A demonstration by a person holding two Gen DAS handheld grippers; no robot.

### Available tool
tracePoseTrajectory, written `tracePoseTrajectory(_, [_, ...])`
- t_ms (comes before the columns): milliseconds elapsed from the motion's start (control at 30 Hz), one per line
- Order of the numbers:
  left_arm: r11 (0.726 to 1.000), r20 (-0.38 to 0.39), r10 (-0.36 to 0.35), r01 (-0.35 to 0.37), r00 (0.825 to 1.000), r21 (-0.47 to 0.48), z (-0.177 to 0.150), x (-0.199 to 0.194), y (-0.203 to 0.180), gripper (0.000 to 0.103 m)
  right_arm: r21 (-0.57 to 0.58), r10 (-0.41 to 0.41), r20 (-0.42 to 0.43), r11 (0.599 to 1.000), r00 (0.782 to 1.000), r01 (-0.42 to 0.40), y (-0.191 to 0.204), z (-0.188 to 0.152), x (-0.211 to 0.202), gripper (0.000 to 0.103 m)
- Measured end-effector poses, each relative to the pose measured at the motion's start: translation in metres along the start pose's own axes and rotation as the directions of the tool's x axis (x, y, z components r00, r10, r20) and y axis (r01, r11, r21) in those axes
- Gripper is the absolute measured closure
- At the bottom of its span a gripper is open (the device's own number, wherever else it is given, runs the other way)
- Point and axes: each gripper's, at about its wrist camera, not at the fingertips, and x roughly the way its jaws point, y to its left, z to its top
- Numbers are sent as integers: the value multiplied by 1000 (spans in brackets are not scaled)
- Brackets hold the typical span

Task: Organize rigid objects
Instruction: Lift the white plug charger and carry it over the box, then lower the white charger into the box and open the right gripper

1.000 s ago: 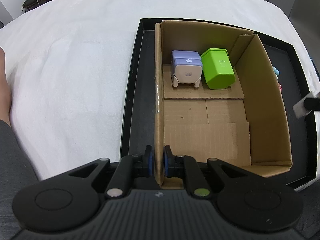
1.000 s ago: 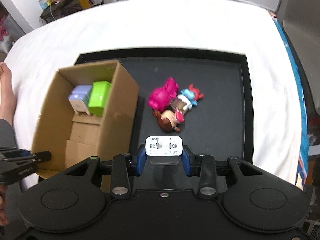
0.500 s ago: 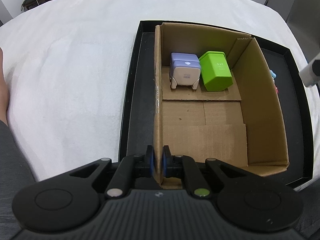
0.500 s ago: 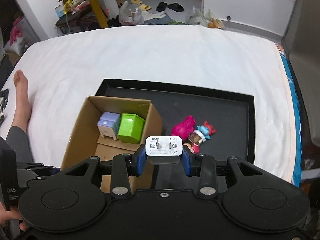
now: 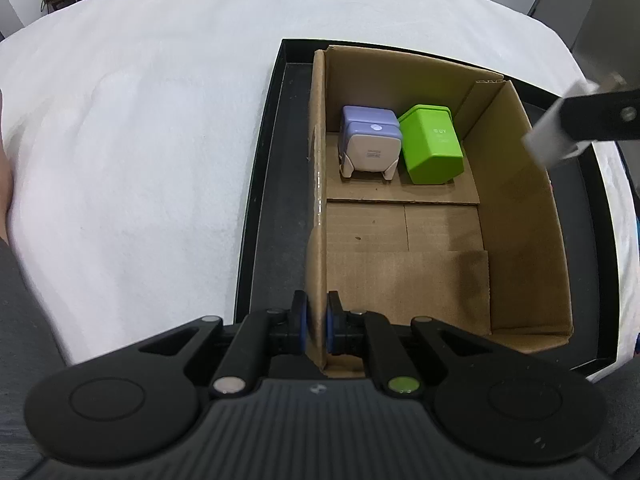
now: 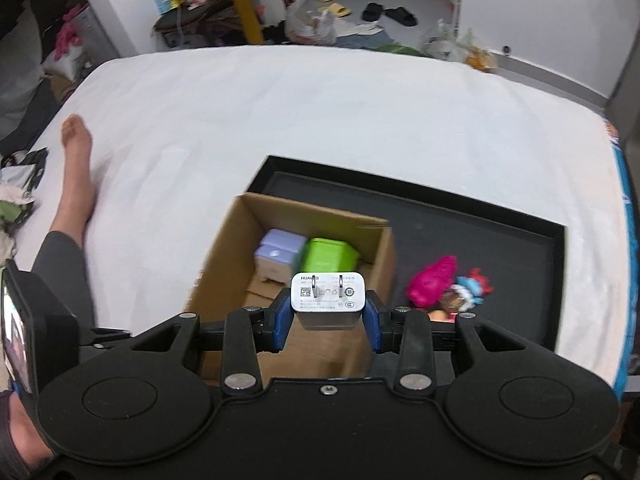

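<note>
My left gripper (image 5: 317, 322) is clamped on the box (image 5: 318, 200) wall at the tray's (image 5: 264, 184) near-left corner; my right gripper (image 6: 328, 314) clamps a charger (image 6: 328, 292) above it.

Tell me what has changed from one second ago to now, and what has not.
The right gripper, still shut on the white charger, has risen and swung left, from above the toy figures toward the cardboard box. Nothing was grasped or released. The left gripper still pinches the box wall; the purple and green blocks stayed put.
</note>
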Motion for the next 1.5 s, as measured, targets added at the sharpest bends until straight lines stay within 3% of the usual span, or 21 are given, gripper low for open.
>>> tracePoseTrajectory(300, [1000,-3,-15,15,1000,-11,0,-1,2,95,-8,44,-50,999,998,-44,30,-1,33,67])
tracePoseTrajectory(933, [1000,-4,-17,17,1000,-7,-1,-1,3,95,129,96,-121,988,988,-80,31,-15,83,66])
tracePoseTrajectory(1500, [1000,-6,7,-7,1000,5,-2,-1,1,95,186,169,-98,971,981,-148,28,-10,97,65])
